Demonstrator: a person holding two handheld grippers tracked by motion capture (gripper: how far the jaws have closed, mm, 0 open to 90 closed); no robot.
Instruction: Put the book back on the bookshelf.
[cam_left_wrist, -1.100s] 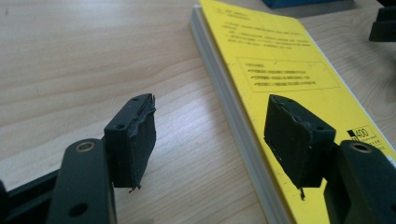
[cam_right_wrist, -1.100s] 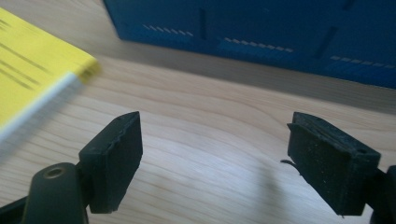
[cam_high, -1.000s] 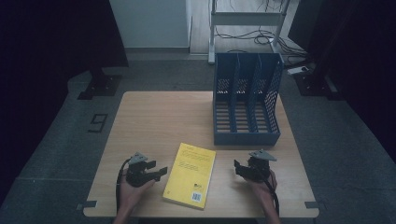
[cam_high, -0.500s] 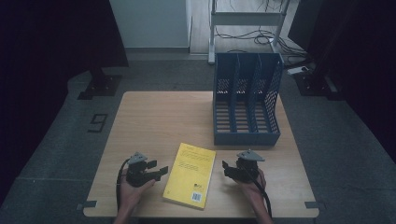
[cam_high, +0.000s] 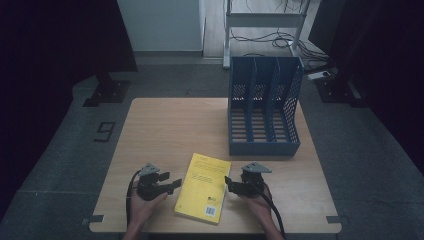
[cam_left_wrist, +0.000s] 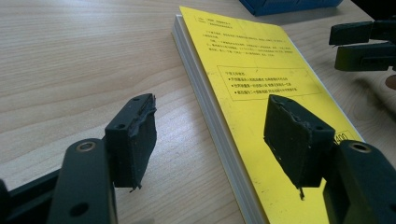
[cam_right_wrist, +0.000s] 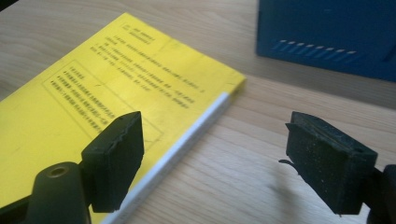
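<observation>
Flat on the desk (cam_high: 165, 125) near its front edge lies the yellow book (cam_high: 204, 187), between the left hand-held gripper (cam_high: 172, 184) and the right hand-held gripper (cam_high: 229, 183). From above both look small; each gripper view shows its own jaws spread wide and empty, straddling a long edge of the book. The high view alone takes in the whole blue file rack (cam_high: 264, 114) behind.
</observation>
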